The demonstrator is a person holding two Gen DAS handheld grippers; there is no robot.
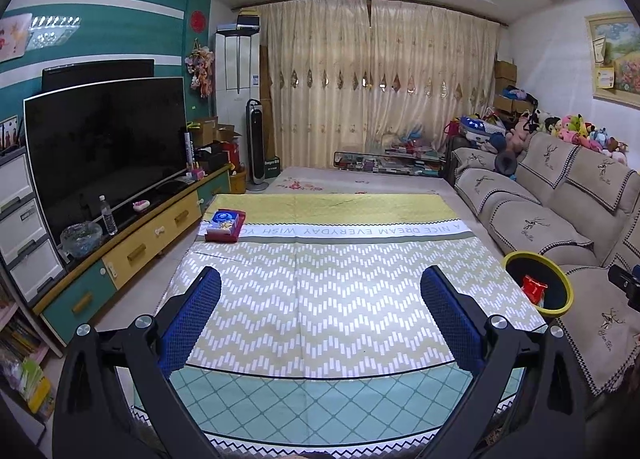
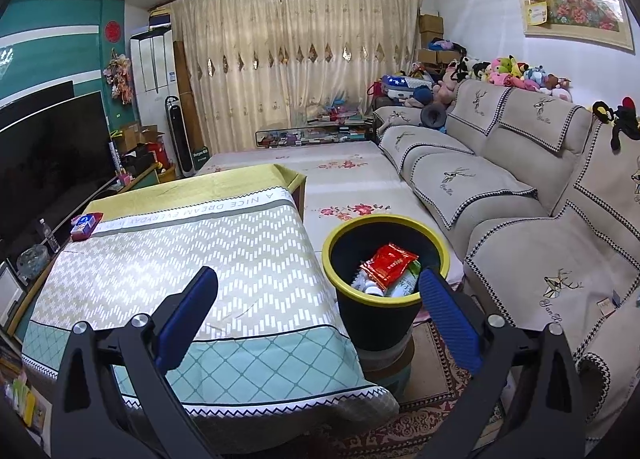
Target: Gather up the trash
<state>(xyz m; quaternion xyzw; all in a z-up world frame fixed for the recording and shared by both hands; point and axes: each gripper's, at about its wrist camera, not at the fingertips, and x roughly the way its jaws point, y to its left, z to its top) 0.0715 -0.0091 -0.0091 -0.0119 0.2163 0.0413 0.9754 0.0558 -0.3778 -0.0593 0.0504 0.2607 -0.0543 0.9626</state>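
A black bin with a yellow rim stands on the floor right of the table; it shows in the left wrist view too. Inside it lie a red wrapper, seen in the left wrist view as well, and other white and green trash. A red and blue box lies at the table's far left, also in the right wrist view. My left gripper is open and empty above the tablecloth. My right gripper is open and empty, above the table's right edge beside the bin.
A sofa with plush toys runs along the right. A TV stands on a low cabinet at left with a bottle and glass bowl. A patterned rug lies under the bin.
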